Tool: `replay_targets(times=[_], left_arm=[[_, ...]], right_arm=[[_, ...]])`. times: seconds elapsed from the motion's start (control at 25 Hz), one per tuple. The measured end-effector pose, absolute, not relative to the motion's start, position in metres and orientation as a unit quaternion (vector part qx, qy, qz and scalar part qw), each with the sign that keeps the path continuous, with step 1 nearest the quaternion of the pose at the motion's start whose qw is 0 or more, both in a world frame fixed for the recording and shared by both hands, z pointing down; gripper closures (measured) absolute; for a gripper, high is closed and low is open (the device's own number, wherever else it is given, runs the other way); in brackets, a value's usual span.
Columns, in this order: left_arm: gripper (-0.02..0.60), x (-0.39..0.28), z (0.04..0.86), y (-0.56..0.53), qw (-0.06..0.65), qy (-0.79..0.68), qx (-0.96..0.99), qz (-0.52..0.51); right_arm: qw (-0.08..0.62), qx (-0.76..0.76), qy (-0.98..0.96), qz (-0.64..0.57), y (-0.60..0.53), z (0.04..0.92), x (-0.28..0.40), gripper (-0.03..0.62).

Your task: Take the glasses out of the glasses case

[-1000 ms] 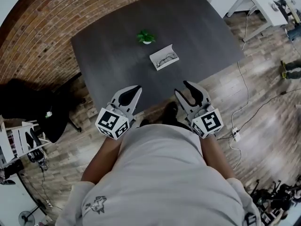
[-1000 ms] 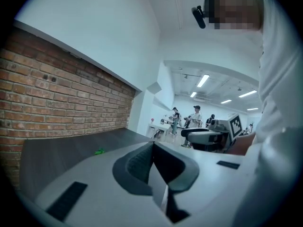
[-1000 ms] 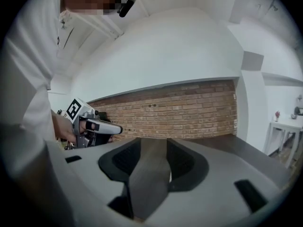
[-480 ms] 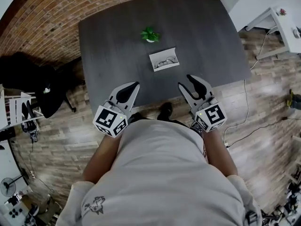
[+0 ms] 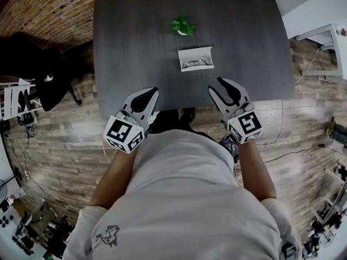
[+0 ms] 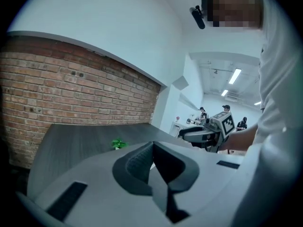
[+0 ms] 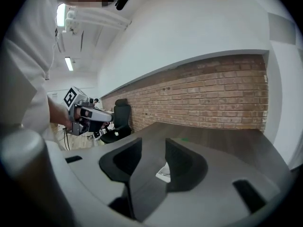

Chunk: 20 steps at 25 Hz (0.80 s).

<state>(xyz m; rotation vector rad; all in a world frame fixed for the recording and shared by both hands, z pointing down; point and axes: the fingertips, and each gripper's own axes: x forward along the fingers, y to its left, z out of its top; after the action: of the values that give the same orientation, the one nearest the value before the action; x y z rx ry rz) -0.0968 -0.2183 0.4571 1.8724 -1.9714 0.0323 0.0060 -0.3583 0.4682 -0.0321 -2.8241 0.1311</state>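
An open white glasses case (image 5: 196, 58) lies on the dark grey table (image 5: 135, 47), a pair of glasses (image 5: 196, 64) resting inside it. Both grippers hover over the table's near edge, well short of the case. My left gripper (image 5: 150, 92) is to the case's lower left, its jaws together and empty (image 6: 152, 145). My right gripper (image 5: 217, 85) is to the lower right; its jaws have just been closing a little but stand apart, with nothing between them (image 7: 154, 143). Far beyond that gap, the right gripper view shows the case (image 7: 163, 173).
A small green potted plant (image 5: 182, 25) stands just behind the case. A brick wall (image 5: 49, 4) runs along the far left. A black office chair (image 5: 49, 75) sits left of the table, a white desk (image 5: 325, 37) to the right, and cables lie on the wood floor.
Both grippers have moved forward and down, from over the floor to the table's near edge. The table and case now lie closer under the head view.
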Motion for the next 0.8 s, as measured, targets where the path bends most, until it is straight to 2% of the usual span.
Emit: replay_targets(times=[0.44,0.8], left_arm=[[0.571,-0.112,0.496,-0.265,0.233,-0.675,0.700,0.028],[0.571,-0.136,0.539,-0.282,0.266,-0.644,0.714,0.070]], right_arm=[[0.254,-0.073,-0.964,0.005,-0.371,0.530,-0.040,0.431],[0.365,-0.136,-0.919,-0.053,-0.384,0.617,-0.063,0.441]])
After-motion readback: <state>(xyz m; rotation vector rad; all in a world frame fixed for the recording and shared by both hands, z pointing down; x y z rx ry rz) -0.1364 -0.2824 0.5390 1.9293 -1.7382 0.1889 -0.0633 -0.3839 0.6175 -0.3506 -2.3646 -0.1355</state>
